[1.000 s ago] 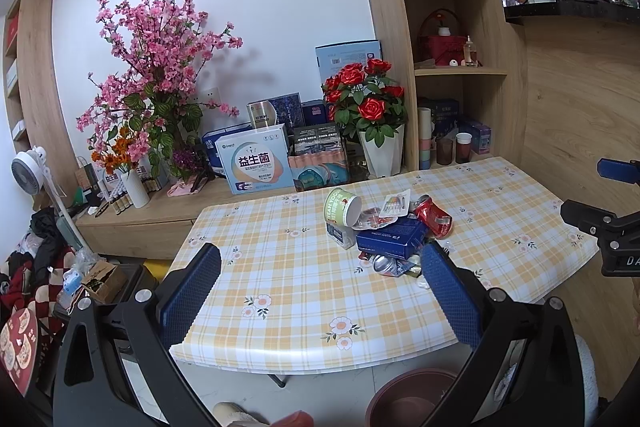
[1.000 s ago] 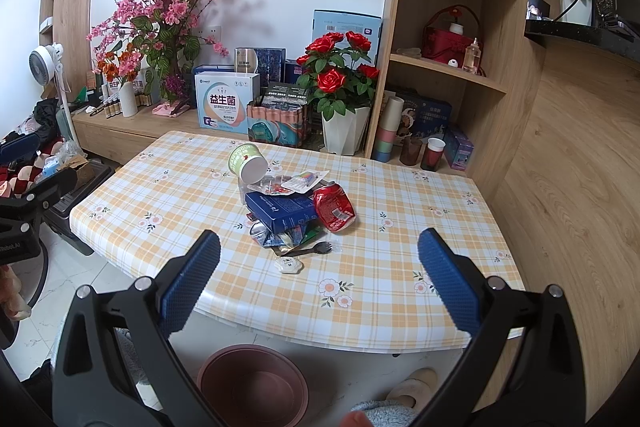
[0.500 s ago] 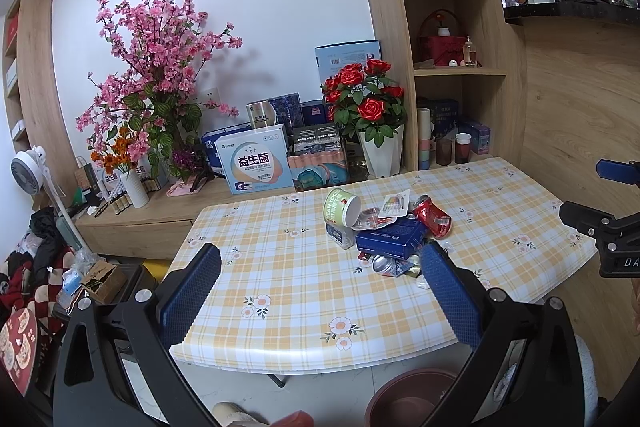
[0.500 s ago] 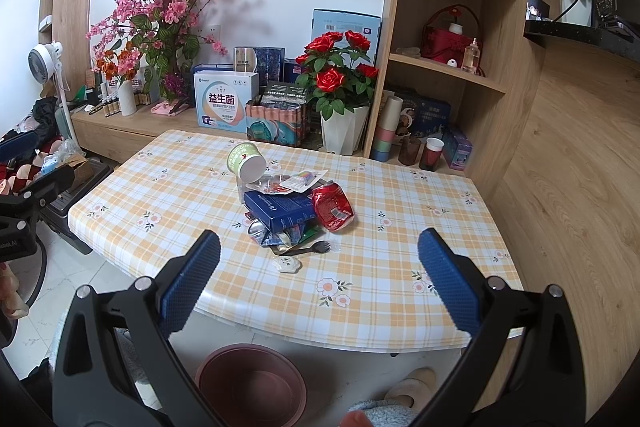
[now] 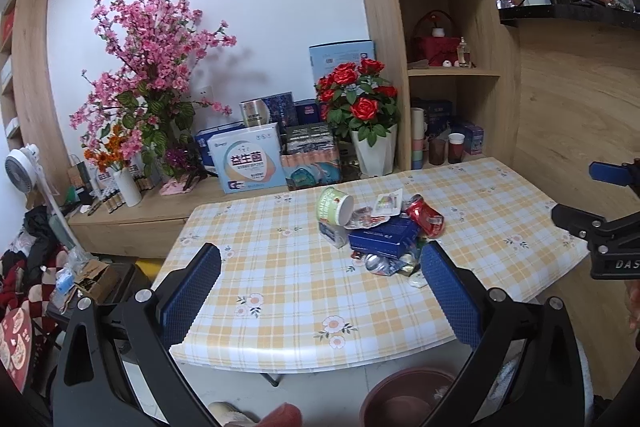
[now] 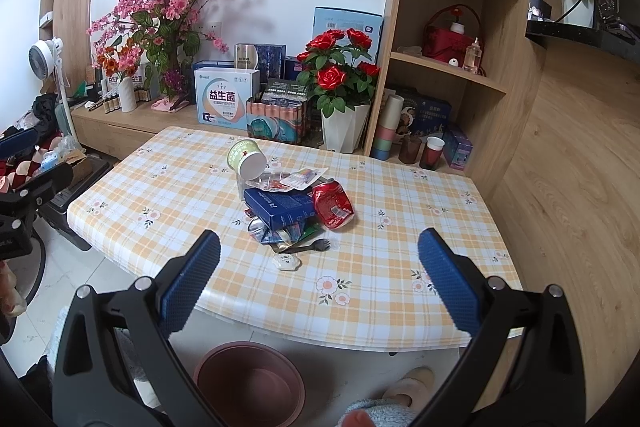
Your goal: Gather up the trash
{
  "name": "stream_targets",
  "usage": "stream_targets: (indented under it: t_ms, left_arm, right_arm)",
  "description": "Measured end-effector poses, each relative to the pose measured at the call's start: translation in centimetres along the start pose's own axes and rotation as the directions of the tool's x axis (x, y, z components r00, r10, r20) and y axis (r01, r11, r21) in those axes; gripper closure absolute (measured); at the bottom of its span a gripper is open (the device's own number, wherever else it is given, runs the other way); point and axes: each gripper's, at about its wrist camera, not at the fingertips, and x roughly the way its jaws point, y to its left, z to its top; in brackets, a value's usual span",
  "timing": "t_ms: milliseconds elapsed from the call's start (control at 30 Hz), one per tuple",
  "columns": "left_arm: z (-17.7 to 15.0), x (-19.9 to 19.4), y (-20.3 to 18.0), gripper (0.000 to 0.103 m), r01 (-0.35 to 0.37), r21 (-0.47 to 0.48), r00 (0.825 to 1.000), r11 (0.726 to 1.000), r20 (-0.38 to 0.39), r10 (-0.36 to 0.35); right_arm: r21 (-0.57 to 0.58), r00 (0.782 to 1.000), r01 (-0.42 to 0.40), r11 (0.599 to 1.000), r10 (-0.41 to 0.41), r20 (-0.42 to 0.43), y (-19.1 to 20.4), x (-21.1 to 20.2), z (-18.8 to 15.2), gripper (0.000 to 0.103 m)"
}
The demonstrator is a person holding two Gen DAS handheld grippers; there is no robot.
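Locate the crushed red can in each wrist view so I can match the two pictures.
Left wrist: the red can lies right of centre, at the trash pile's right edge.
Right wrist: the red can lies at centre, right of the blue box.
Shared landmark: the red rose pot.

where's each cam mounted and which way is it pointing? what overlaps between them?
Left wrist: sits on the left gripper, off the table's near-left side, facing the trash pile and shelving; its own blue jaws frame the view, wide apart, and the right gripper shows at the right edge.
Right wrist: sits on the right gripper, nearer the table's front middle, facing the same pile; own jaws wide apart, left gripper at the left edge.
Shared: table, pile, floor basin, red roses.
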Motion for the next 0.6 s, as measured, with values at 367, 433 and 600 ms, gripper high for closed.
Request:
stream_targets:
  t_ms: [367,433,600]
  left_arm:
    - [-1.3,2.4,1.1,0.005,0.074,-0.114,0.996,0.991,-0.036,-0.079]
    - [-1.9,3.4,1.2,0.005,0.057,-0.126,0.997,0.990,-0.047,-0.063]
    - [-3.8,6.5,1.0,0.005,0.028,-0.098,0.995,0.995,-0.091,-0.037]
  right_arm:
    - [0.049,0.999,-0.018,0.999,0.019,-0.035,-0.5,1.9,-1.3,0.005]
    - [0.076,0.999,-0.027,0.997,0.030,-0.038,-1.1,2.8,-1.9,0.005]
    - [0.132,0.998,-0.021,0.991,0.028,-0.058,-2.4,5.4,-3.3,0.005]
